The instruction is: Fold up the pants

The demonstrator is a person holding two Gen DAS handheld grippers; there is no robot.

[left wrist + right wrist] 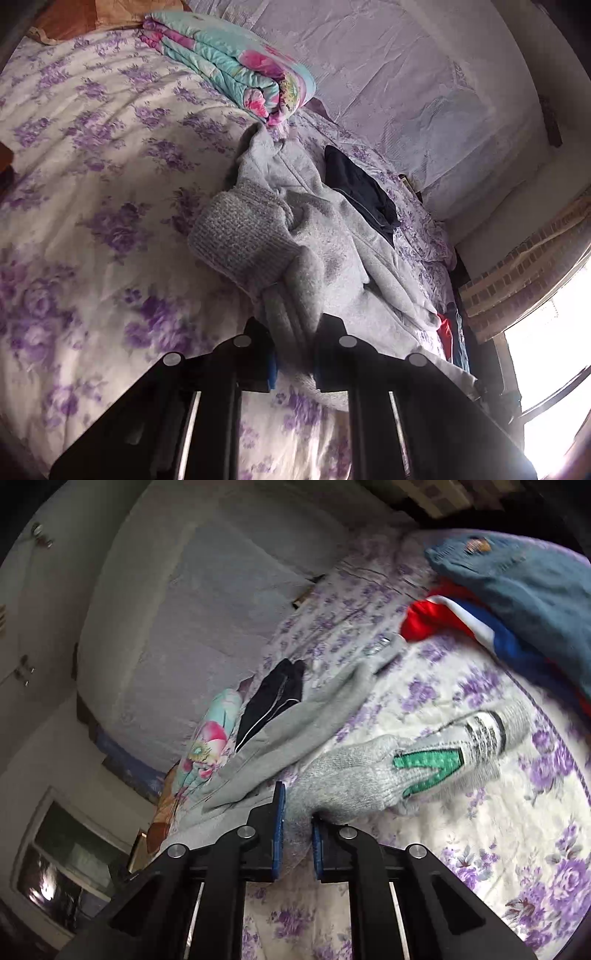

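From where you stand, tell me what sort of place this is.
Most likely a bedroom: a bed with a purple-flowered bedspread, a folded floral quilt by the wall, and clothes like the grey pants on it.

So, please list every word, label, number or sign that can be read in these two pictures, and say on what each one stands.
No text can be read with certainty.
Grey pants, white label near the waistband: dark printed lines, too blurred to read.
Grey pants, green embroidered patch: a shape, no legible letters.
Blue-grey garment, small orange-brown patch: too small and blurred to read.
Left wrist view: no writing visible.
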